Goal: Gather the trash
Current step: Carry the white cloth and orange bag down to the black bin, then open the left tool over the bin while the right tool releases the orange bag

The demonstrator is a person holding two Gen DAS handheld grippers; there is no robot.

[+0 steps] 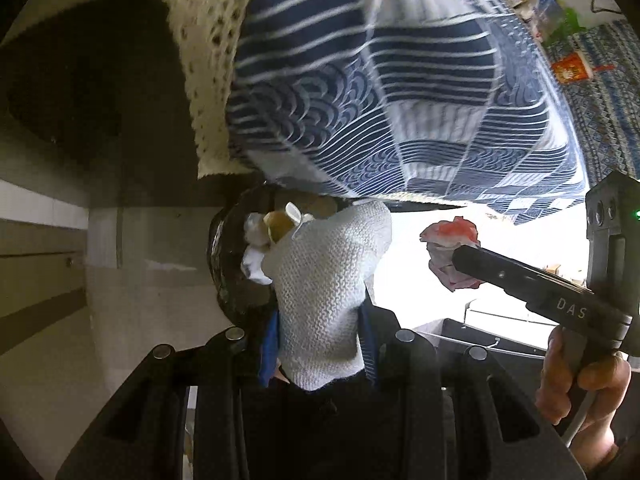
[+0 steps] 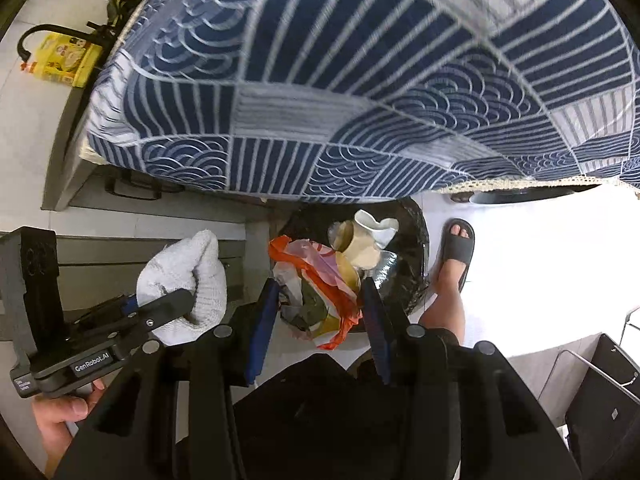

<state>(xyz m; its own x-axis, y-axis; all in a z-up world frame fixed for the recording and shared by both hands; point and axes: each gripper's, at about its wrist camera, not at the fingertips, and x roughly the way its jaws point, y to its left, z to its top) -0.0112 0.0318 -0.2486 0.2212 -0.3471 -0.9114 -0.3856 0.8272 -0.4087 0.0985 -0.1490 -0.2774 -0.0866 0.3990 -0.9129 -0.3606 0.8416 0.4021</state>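
Two black two-finger grippers: the left gripper [image 2: 188, 300] with one white knitted cloth [image 1: 324, 292] between its jaws, the right gripper [image 2: 320, 312] with one crumpled orange-and-pink plastic wrapper [image 2: 316, 280] between its jaws. Beyond the jaws, one black-lined round bin [image 2: 408, 264], one cream paper cup [image 2: 362, 248], one blue patterned tablecloth [image 2: 360, 80].

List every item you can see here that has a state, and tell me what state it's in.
Left claw: shut on the white knit cloth.
Right claw: shut on the crumpled plastic wrapper.
Bin: open, black liner, partly filled.
Paper cup: lying tilted in the bin.
Tablecloth: hanging over the table edge above the bin.
Sandal: on a foot, beside the bin.
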